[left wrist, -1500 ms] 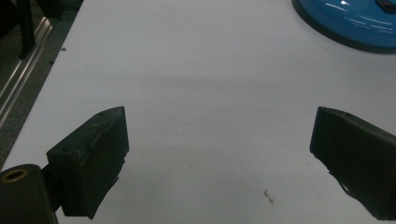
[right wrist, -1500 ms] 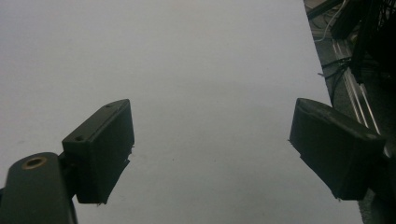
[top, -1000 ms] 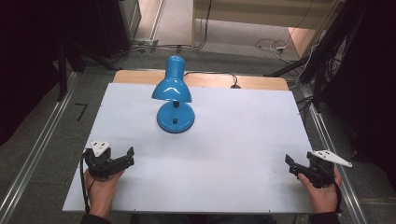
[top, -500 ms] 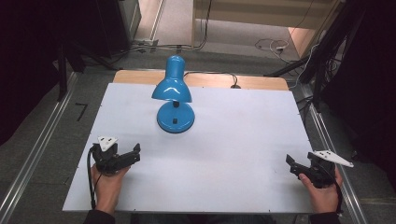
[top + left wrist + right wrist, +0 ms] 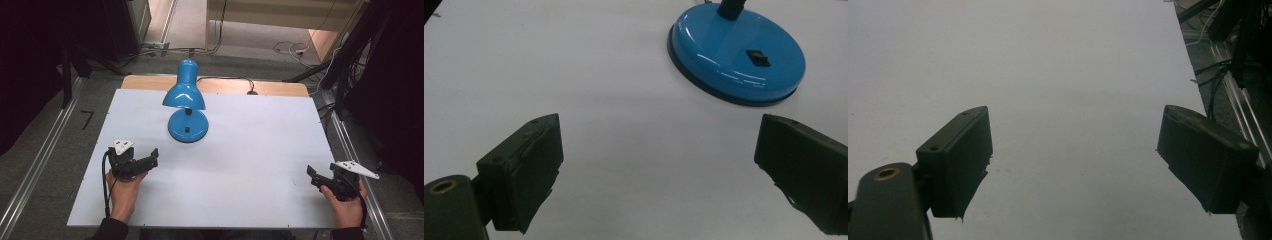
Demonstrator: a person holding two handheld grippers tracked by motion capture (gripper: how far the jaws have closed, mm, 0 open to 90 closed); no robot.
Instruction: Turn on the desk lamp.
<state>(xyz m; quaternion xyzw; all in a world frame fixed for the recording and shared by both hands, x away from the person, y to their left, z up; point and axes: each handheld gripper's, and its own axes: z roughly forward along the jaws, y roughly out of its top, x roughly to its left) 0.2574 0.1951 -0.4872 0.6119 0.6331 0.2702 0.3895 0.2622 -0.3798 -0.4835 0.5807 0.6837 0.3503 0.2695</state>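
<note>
A blue desk lamp (image 5: 185, 95) stands on the white table (image 5: 250, 150) toward the back, its shade bent forward over its round base (image 5: 188, 126). In the left gripper view the base (image 5: 736, 60) with a small black switch lies just ahead and to the right of the jaws. My left gripper (image 5: 152, 159) is open, short of the base, with nothing between its jaws (image 5: 659, 170). Near the table's right front corner my right gripper (image 5: 313, 176) is open and holds nothing (image 5: 1075, 160).
A wooden strip (image 5: 280, 88) runs along the table's back edge, with the lamp's black cord (image 5: 235, 80) across it. Metal rails (image 5: 40, 165) flank the table on both sides. Cables (image 5: 1223, 75) lie on the floor off the right edge.
My left gripper has moved forward and to the right, toward the lamp's base. The right gripper has stayed where it was.
</note>
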